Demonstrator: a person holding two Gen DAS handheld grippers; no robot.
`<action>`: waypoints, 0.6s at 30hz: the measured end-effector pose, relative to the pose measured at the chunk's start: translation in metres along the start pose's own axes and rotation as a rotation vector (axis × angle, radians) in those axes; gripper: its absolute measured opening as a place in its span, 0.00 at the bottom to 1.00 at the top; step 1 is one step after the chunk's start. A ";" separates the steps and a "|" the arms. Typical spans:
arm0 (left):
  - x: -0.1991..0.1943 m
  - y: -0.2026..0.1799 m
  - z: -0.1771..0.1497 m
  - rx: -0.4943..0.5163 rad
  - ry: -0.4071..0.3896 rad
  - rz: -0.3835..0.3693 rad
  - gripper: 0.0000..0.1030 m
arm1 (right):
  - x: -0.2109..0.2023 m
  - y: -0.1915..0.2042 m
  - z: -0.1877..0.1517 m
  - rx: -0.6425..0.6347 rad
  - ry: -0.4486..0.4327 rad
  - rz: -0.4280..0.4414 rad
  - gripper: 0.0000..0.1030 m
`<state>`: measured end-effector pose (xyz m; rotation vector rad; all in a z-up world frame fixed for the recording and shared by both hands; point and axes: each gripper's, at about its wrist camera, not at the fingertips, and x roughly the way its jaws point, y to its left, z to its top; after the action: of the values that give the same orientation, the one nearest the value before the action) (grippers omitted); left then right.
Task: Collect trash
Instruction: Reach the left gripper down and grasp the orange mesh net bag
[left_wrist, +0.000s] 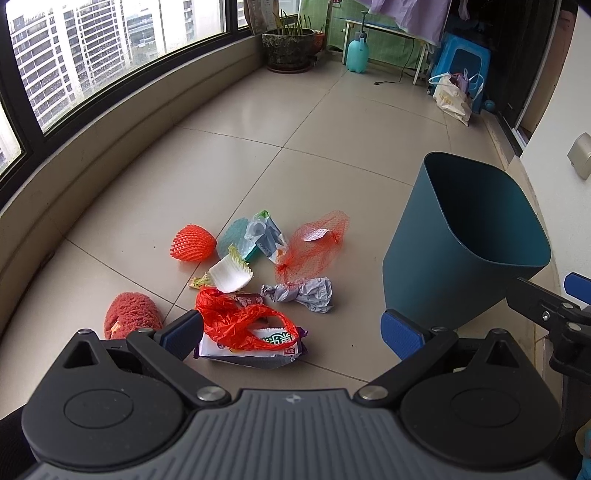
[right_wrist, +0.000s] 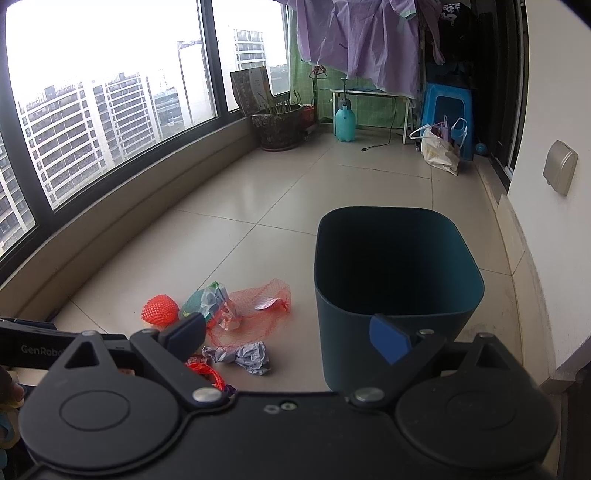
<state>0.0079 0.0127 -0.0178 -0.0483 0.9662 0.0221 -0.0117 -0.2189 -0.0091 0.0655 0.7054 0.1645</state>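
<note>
Trash lies scattered on the tiled floor: a red plastic bag (left_wrist: 240, 321) on a white snack packet (left_wrist: 255, 349), crumpled grey paper (left_wrist: 304, 293), an orange net bag (left_wrist: 316, 243), an orange foam sleeve (left_wrist: 192, 243), a clear wrapper (left_wrist: 266, 236) and a cabbage piece (left_wrist: 231, 275). A dark teal bin (left_wrist: 424, 258) stands to their right, its inside dark. My left gripper (left_wrist: 291, 334) hangs open just above the red bag and packet. My right gripper (right_wrist: 288, 336) is open at the near side of the bin (right_wrist: 343, 332), holding nothing; the grey paper (right_wrist: 247, 356) lies in front of it.
A red fuzzy slipper (left_wrist: 129, 317) lies left of the trash. A curved window ledge (left_wrist: 110, 147) runs along the left and a white wall (right_wrist: 546, 258) along the right. At the far end stand a plant pot (left_wrist: 288, 48), a teal spray bottle (left_wrist: 356, 51), a blue stool (left_wrist: 461, 62) and a white bag (left_wrist: 452, 98).
</note>
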 end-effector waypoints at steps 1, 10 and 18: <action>0.000 -0.002 0.002 0.009 0.003 -0.002 1.00 | 0.000 0.000 0.001 -0.002 0.006 0.001 0.91; 0.003 -0.018 0.026 0.041 -0.003 -0.001 1.00 | 0.005 -0.034 0.049 -0.019 0.030 -0.037 0.91; 0.031 -0.032 0.050 0.039 0.050 0.001 1.00 | 0.034 -0.084 0.083 -0.021 0.065 -0.123 0.89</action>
<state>0.0677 -0.0167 -0.0142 -0.0119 1.0166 0.0030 0.0784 -0.2963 0.0226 -0.0033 0.7702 0.0563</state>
